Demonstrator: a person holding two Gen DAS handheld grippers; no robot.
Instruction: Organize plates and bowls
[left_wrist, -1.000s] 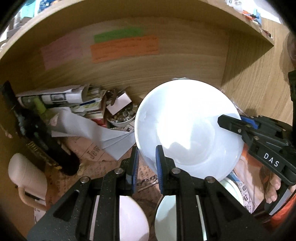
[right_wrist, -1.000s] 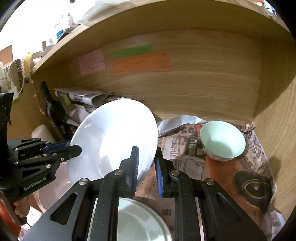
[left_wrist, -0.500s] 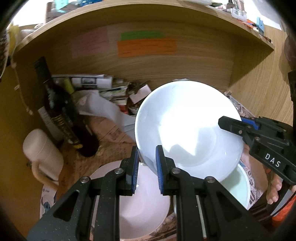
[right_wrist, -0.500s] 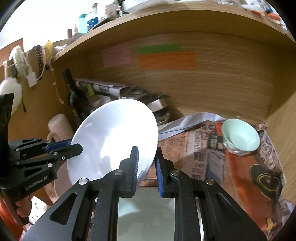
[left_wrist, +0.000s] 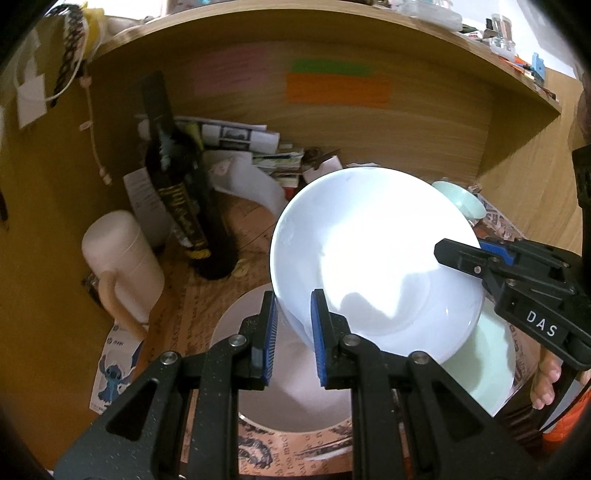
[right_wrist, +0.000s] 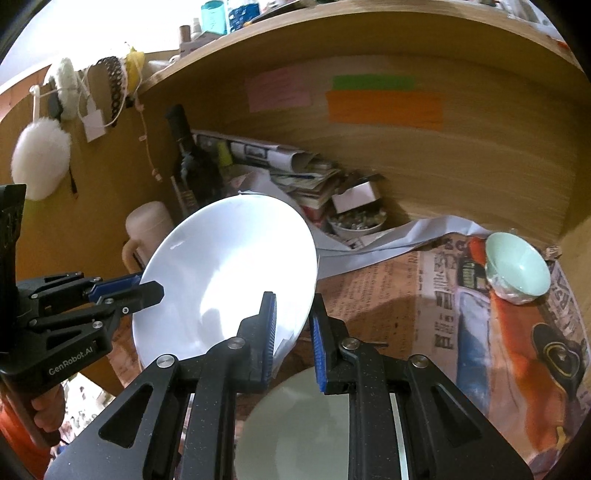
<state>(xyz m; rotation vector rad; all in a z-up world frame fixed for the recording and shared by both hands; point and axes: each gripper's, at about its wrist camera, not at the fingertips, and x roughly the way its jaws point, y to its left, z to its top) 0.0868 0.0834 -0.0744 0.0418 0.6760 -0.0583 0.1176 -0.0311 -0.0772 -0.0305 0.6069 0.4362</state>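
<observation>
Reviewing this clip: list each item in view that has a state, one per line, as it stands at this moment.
white plate: lifted, tilted, gripped at two rim points
left hand-held gripper: shut on the plate's rim
right hand-held gripper: shut on the plate's opposite rim
pink plate: flat on newspaper
pale green plate: flat on newspaper
green bowl: upright, empty
dark bottle: standing upright

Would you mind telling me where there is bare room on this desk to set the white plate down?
The clearest patch is the newspaper between the small green bowl and the white plate. The back left is crowded with a dark bottle, stacked papers and a cream mug. Nearer, flat plates already lie below.
</observation>
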